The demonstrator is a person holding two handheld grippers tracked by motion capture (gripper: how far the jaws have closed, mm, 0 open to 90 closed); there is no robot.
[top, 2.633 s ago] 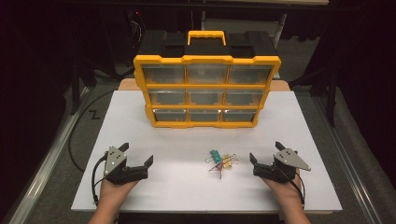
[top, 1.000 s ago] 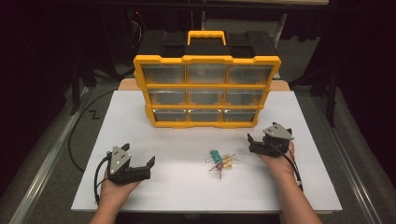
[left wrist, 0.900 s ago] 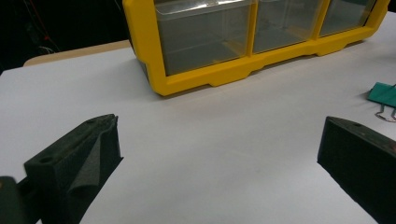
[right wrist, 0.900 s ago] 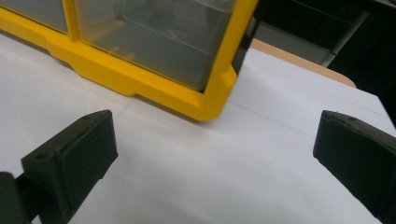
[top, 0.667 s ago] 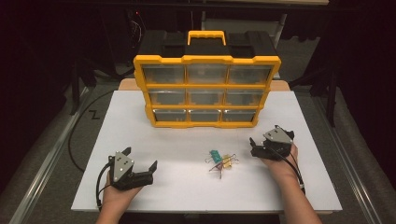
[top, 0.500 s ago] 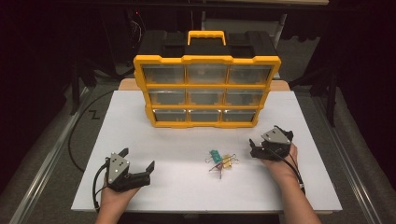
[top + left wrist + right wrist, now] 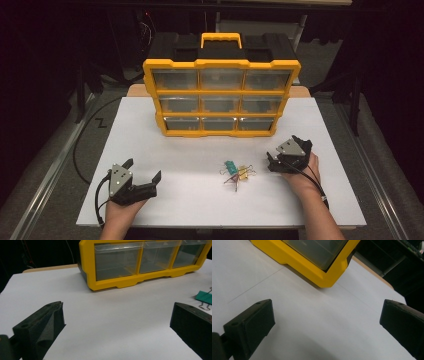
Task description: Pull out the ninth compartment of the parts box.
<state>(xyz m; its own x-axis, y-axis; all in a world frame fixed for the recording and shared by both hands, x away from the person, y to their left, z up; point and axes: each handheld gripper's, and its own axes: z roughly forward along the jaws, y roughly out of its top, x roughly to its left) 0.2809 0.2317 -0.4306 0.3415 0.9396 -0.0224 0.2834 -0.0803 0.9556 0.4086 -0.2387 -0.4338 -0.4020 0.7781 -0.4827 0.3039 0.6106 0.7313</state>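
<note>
Binder clips (image 7: pixel 237 172): small loose heap, one teal, one yellow, one darker, lying on the white sheet right of centre in the lower half of the high view; held by nothing; teal clip (image 7: pixel 205 297) also at the right edge of the left gripper view, beyond the right-hand jaw.
Right gripper (image 7: pixel 274 162): lower right of the high view, just right of the clips, apart from them, pointing left and up the frame; jaws spread wide in the right gripper view, bare sheet between them, nothing gripped.
Left gripper (image 7: pixel 145 176): lower left of the high view, well apart from the clips, low over the sheet; jaws spread wide, nothing between them but white sheet.
Hands: right hand (image 7: pixel 300 175) behind its gripper at lower right, left hand (image 7: pixel 120 210) at the bottom edge, lower left.
Drawer organiser (image 7: pixel 220 95): yellow frame, black top with yellow handle, three rows of three clear drawers, upright at upper centre of the high view; lower corner (image 7: pixel 324 277) at the top of the right gripper view.
White sheet (image 7: pixel 200 155): covering the table, bearing everything above.
</note>
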